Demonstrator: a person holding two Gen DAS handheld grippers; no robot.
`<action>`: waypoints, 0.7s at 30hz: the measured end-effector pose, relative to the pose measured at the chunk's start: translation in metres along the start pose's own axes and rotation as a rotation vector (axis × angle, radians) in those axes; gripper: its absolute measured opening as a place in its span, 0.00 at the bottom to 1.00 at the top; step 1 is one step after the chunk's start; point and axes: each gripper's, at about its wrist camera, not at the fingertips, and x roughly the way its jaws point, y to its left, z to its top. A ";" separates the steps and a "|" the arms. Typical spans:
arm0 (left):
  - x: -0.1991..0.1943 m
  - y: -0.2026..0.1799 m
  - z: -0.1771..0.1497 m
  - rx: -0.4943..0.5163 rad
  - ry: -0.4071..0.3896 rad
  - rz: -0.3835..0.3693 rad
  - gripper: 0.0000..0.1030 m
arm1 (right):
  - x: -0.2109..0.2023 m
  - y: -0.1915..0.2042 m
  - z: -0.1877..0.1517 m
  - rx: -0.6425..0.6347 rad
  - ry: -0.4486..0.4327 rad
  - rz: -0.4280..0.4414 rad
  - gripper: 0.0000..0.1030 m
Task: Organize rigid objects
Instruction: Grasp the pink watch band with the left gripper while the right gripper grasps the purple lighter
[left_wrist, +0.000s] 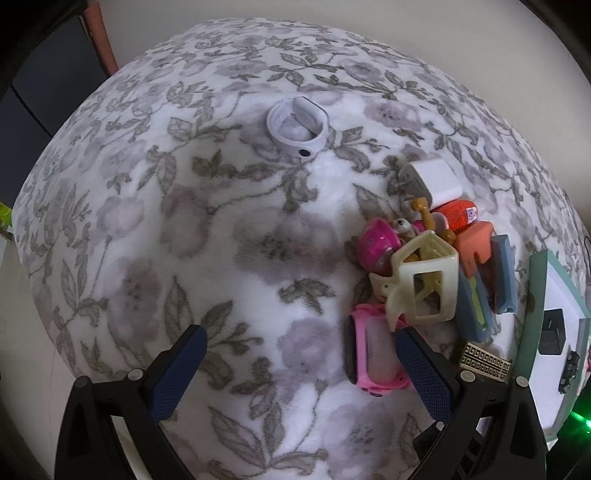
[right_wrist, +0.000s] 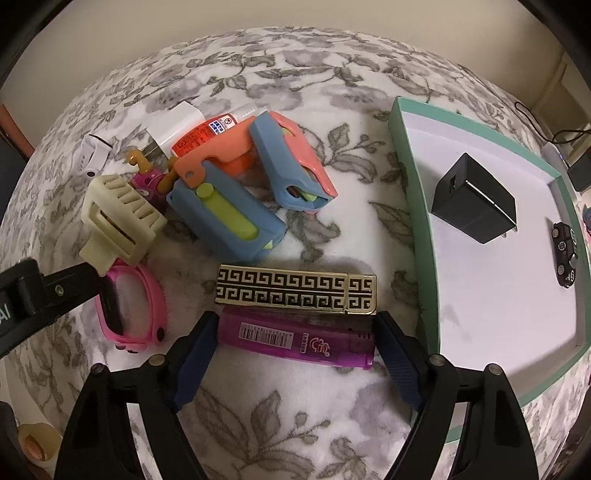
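- The work surface was a bed under a floral fleece blanket (right_wrist: 288, 417), grey leaves on white.
- The right tool (right_wrist: 291, 332) had its jaws spread wide, one to either end of a purple lighter (right_wrist: 295, 341) lying crosswise on the blanket; whether the pads touched its ends could not be told.
- A gold and black lighter (right_wrist: 295, 294) with a Greek-key pattern lay just beyond the purple one, parallel and touching it along its length.
- The left tool (left_wrist: 299, 350) was likewise spread and held nothing; its right finger (left_wrist: 424, 373) lay against a pink-framed object (left_wrist: 369, 354) on the blanket.
- In the right wrist view that same finger reached in from the left over the pink frame, just below a cream claw hair clip (right_wrist: 118, 221).
- Behind the clip sat a loose heap: two blue and coral toy cases (right_wrist: 229, 210) with yellow-green sliders, an orange-labelled tube (right_wrist: 207, 138), a white plug adapter (right_wrist: 175, 123), and a magenta toy (left_wrist: 376, 245) partly hidden.
- A white band (left_wrist: 297, 127) lay apart from the heap, farther up the blanket.
- A shallow teal-rimmed box (right_wrist: 413, 206) with a white floor stood to the right of the lighters; inside it were a black plug adapter (right_wrist: 472, 199) and, near the far wall, a small black toy car (right_wrist: 563, 254), well apart from each other.
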 end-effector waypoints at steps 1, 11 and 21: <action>0.000 -0.002 0.000 0.003 0.003 -0.004 1.00 | -0.003 -0.005 -0.002 0.001 -0.001 0.003 0.80; 0.015 -0.028 0.001 0.048 0.020 -0.025 1.00 | -0.009 -0.028 0.000 0.005 0.018 0.050 0.80; 0.040 -0.055 0.001 0.107 0.047 0.024 0.89 | -0.016 -0.037 -0.005 -0.009 0.027 0.064 0.80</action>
